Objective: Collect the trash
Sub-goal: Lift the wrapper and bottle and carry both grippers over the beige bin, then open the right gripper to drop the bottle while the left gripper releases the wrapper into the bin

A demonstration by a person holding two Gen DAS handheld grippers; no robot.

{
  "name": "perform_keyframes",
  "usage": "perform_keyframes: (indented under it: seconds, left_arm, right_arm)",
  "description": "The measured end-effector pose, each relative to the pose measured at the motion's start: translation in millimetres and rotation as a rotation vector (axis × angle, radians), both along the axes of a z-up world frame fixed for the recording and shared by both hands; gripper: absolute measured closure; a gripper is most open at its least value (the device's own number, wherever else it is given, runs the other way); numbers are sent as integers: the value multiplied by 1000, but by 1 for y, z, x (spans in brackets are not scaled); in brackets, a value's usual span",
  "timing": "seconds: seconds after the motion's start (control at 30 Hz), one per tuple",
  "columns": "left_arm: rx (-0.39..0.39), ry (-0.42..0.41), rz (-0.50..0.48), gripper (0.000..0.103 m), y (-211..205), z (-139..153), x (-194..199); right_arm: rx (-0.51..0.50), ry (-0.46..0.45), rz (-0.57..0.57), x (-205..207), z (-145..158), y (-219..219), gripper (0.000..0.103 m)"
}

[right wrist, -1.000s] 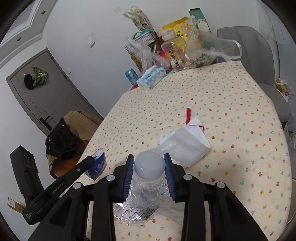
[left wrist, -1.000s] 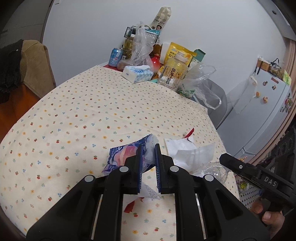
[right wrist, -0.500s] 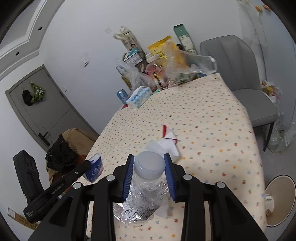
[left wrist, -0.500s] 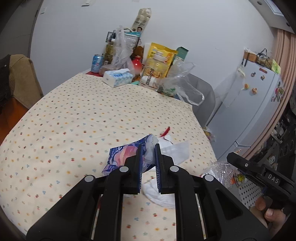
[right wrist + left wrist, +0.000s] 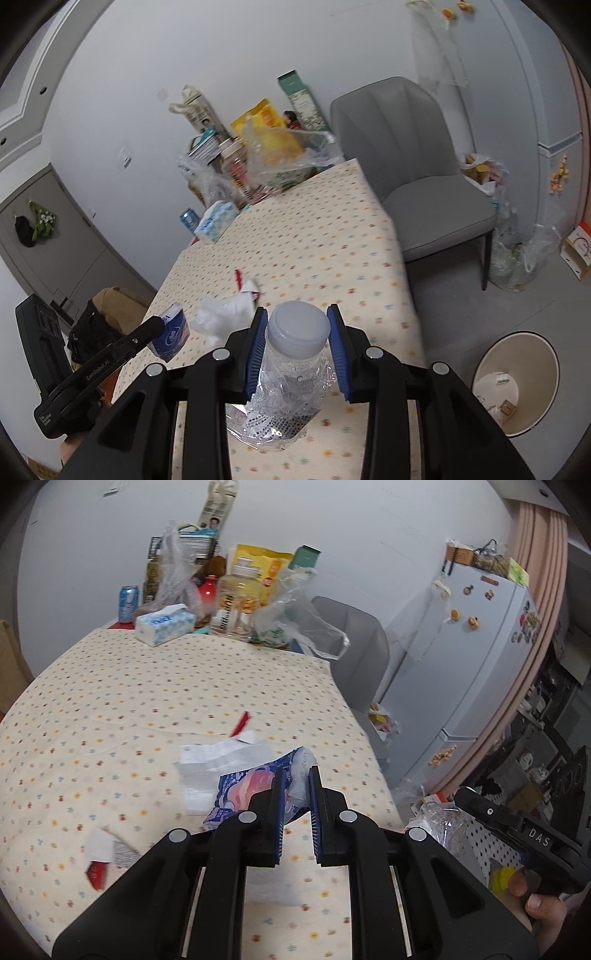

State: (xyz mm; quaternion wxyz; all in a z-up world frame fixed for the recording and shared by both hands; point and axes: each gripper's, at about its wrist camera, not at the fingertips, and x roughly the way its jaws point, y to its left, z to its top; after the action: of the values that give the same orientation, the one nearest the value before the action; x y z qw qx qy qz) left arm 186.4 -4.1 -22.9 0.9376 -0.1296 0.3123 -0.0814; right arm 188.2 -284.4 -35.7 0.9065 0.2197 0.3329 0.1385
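Note:
My left gripper (image 5: 295,775) is shut on a blue and pink snack wrapper (image 5: 242,788), held above the near part of the table (image 5: 110,701). My right gripper (image 5: 297,321) is shut on a crushed clear plastic bottle (image 5: 291,373) with a white cap, held over the table's near right edge. The wrapper also shows in the right wrist view (image 5: 170,332). White crumpled paper (image 5: 221,768) with a red strip (image 5: 240,723) lies on the table, and a red and white scrap (image 5: 99,860) lies at the near left. A beige trash bin (image 5: 517,384) stands on the floor at the lower right.
Groceries, a tissue box (image 5: 164,624), a can (image 5: 127,603) and plastic bags crowd the table's far end. A grey chair (image 5: 417,162) stands at the far right corner. A fridge (image 5: 472,664) stands beyond it. Bags of rubbish (image 5: 517,251) sit on the floor.
Both grippers have pulled back and swung right with their loads. The chair, the floor and the trash bin have come into the right wrist view.

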Motion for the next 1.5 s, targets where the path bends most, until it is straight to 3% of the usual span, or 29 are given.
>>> perform_keyframes:
  seconds: [0.7,1.07,1.4,1.47,1.5]
  left_arm:
    - [60,38,-267,90,-172,-7,31]
    - [86,87,-352,90,-231,-30,49]
    - [91,132,-384,90,-258,-49,64]
    - [95,144,-389,90,-263,-53,66]
    - [98,148,-393,90,-264,-54,68]
  right_arm:
    - [51,33,-289,-38,-32,-160,70]
    - [69,99,-400,-37,-73,-215,70]
    - [60,144,-450,-18,-101,-247,70]
    - [66,163,-464,-14,-108,-253,67]
    - [79,169,-469,-14,-112,-257,55]
